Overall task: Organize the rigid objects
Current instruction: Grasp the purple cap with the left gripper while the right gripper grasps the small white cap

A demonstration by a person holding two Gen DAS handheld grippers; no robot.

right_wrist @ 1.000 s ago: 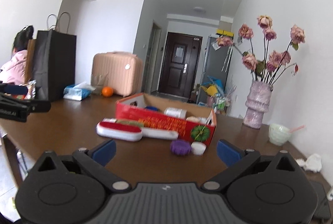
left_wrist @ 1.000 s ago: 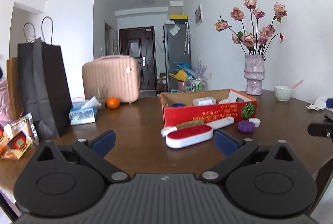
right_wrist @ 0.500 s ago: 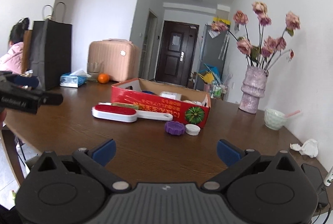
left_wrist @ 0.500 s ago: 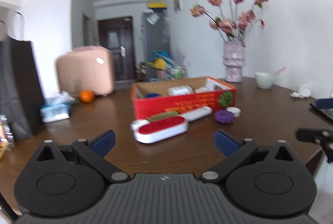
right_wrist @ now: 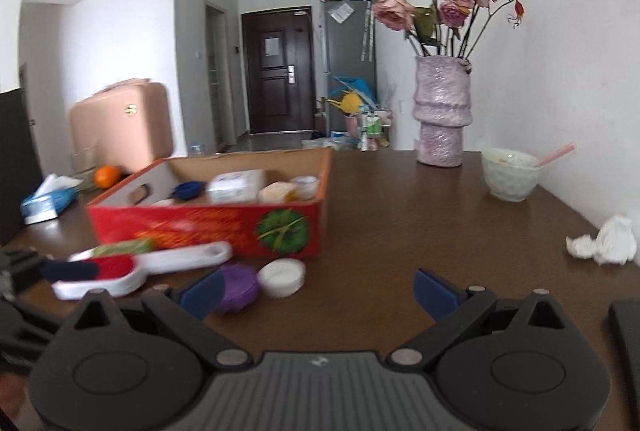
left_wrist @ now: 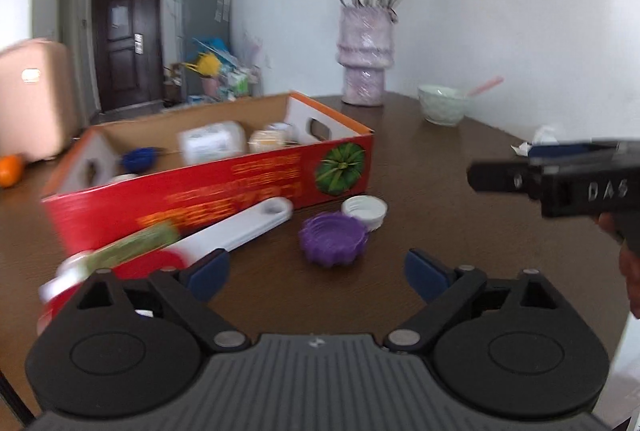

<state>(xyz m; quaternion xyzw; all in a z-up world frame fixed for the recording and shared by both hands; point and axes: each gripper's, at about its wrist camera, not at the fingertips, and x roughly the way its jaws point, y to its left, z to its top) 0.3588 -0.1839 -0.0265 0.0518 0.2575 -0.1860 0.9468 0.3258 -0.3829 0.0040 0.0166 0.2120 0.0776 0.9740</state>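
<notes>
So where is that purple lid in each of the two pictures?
Left wrist view: purple lid sits centre, just ahead of the open fingers.
Right wrist view: purple lid is lower left, partly behind the left finger.
Shared landmark: the white cap beside it, before the red box.

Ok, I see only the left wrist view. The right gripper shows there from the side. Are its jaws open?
Observer: Yes. The right gripper is open, with nothing between its fingers.
Operator: Where is the purple lid relative to it?
Observer: The purple lid lies just ahead of that gripper's left finger, which partly hides it, and beside the white cap.
Operator: Is there something to the left of the box that I miss?
Observer: Yes, a blue tissue pack lies near the orange.
</notes>
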